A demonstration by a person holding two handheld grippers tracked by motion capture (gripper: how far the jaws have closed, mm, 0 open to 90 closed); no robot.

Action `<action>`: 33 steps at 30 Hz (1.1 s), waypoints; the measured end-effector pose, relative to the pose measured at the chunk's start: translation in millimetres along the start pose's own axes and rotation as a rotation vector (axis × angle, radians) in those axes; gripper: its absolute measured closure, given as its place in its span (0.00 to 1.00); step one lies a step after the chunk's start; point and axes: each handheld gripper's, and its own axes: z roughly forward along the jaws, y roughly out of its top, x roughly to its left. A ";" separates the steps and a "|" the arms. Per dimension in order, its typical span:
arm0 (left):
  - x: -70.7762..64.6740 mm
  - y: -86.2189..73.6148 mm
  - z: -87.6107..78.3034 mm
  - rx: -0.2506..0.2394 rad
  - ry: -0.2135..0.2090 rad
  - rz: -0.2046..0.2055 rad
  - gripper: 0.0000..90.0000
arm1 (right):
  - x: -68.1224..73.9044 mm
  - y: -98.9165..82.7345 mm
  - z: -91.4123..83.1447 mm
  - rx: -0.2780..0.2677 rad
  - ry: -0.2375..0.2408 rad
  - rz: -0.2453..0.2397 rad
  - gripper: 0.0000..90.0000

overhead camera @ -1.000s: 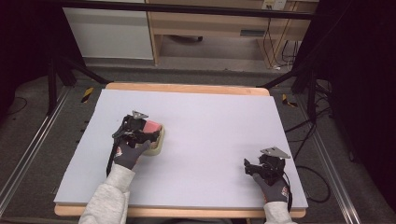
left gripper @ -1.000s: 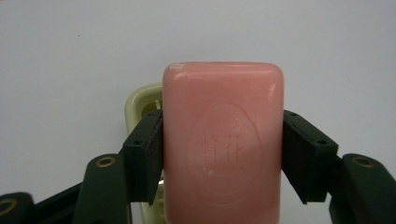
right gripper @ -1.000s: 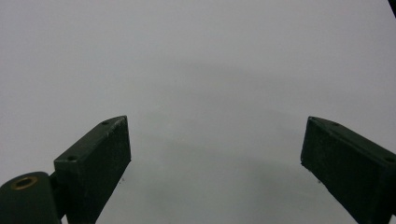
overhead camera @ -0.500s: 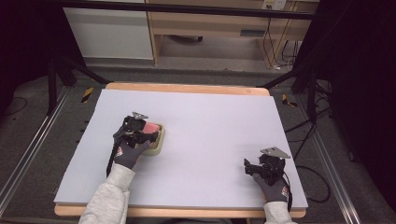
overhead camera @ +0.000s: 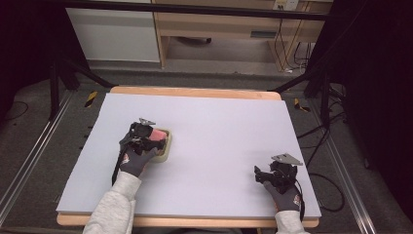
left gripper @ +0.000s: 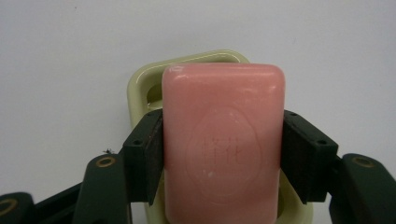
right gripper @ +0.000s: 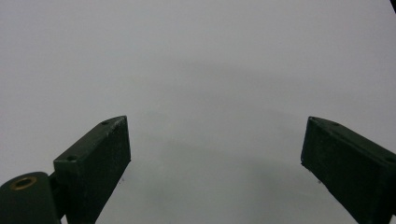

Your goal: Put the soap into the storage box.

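We note left gripper [left gripper: 223,156] clamped on pink soap [left gripper: 223,144] over green dish [left gripper: 140,88], right gripper [right gripper: 215,158] at 4 o'clock, jaws wide, holding nothing, white board [overhead camera: 224,122] bare around.

High view: fixed above the near edge, facing forward and down over the whole worktop [overhead camera: 219,126]. Left gripper view: very close, looking along its tongs at the soap [left gripper: 223,144] and dish [left gripper: 140,88], shared with the high view. Right gripper view: close over bare worktop.
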 end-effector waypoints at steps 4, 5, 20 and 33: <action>0.2 -0.3 1.8 -0.005 0.002 0.000 0.41 | 0.4 0.2 0.2 0.001 -0.001 0.002 0.09; -0.1 -0.5 2.2 -0.007 0.004 0.001 0.41 | 0.4 0.2 0.2 0.002 0.000 0.002 0.09; -3.0 -2.0 10.1 -0.007 0.020 0.018 0.41 | 0.5 0.1 -0.2 -0.001 -0.003 0.002 0.09; -2.3 -4.5 14.8 0.008 0.037 0.018 0.41 | 0.6 0.2 -0.2 -0.001 -0.002 0.002 0.09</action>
